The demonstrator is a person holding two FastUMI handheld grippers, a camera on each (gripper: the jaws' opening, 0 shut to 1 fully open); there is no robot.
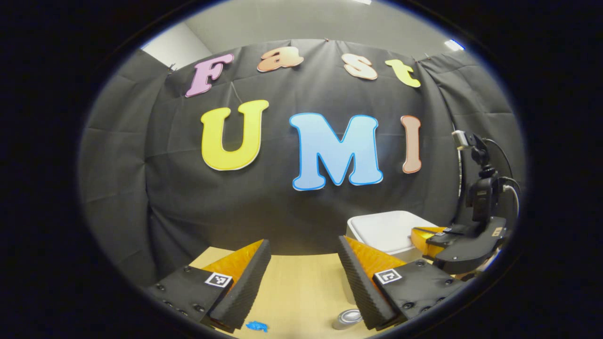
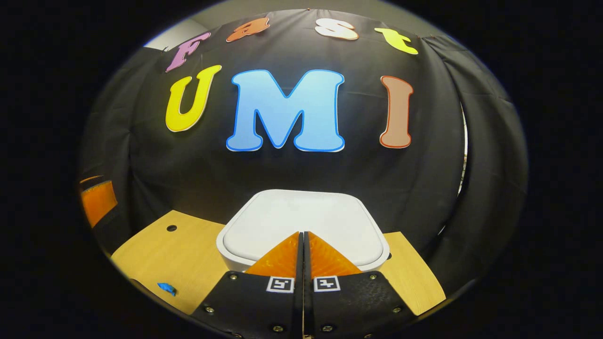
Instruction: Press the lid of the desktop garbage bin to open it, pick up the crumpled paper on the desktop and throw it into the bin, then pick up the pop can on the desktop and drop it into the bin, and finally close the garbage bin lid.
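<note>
Right gripper (image 2: pixel 302 240) nearest in the right gripper view: fingers pressed together, nothing between them, tips over the near edge of the bin lid (image 2: pixel 301 221). Lid is down. Bin (image 1: pixel 384 230) sits at the table's (image 2: pixel 188 254) back edge against the cloth wall. In the left gripper view, left gripper (image 1: pixel 304 256) is spread wide and empty above the table. Pop can (image 1: pixel 347 318) stands near the front edge, just beside the left gripper's right finger. Small blue scrap (image 1: pixel 257 325) lies near the front edge.

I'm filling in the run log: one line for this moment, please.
stage: lid press | right gripper: shut, over closed bin lid | left gripper: open, empty | pop can, crumpled paper: on desktop
</note>
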